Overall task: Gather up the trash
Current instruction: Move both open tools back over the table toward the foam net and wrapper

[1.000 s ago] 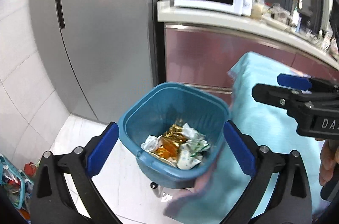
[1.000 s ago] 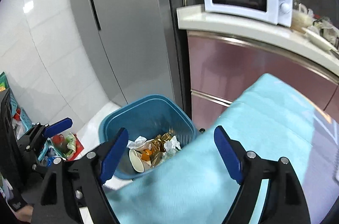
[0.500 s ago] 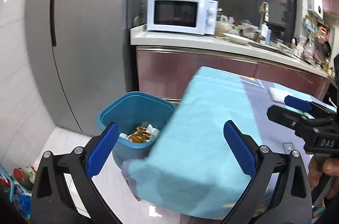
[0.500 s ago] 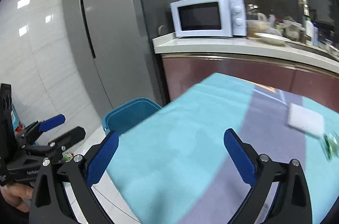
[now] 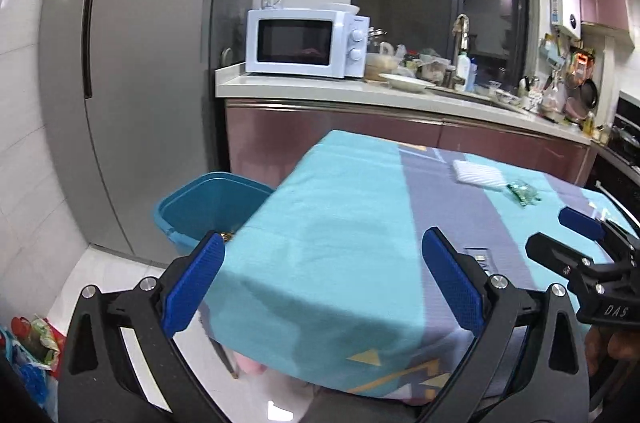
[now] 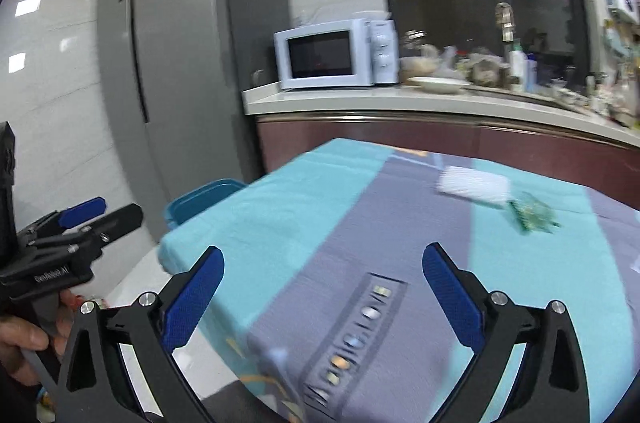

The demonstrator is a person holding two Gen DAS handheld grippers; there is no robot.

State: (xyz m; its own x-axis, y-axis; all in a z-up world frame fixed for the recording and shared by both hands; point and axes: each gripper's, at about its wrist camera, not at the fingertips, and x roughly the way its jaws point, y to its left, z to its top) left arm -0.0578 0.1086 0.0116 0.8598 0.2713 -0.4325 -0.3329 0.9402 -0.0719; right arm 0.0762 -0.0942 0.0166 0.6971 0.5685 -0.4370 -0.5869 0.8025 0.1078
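Observation:
A blue trash bin (image 5: 208, 207) stands on the floor left of the table, mostly hidden by the table corner; it also shows in the right wrist view (image 6: 200, 199). A crumpled green wrapper (image 5: 523, 193) and a white folded napkin (image 5: 478, 175) lie on the far right of the teal and purple tablecloth (image 5: 340, 223); they also show in the right wrist view, wrapper (image 6: 532, 213) and napkin (image 6: 472, 185). My left gripper (image 5: 324, 287) is open and empty over the table's near left corner. My right gripper (image 6: 322, 295) is open and empty above the table's near edge.
A grey fridge (image 5: 132, 83) stands behind the bin. A white microwave (image 5: 306, 43) and cluttered dishes sit on the counter (image 5: 400, 95) beyond the table. Coloured bags (image 5: 32, 347) lie on the floor at the lower left.
Both grippers have pulled back and swung right, from above the bin to over the table. The bin has slid left and mostly out of sight; the wrapper and napkin have come into view.

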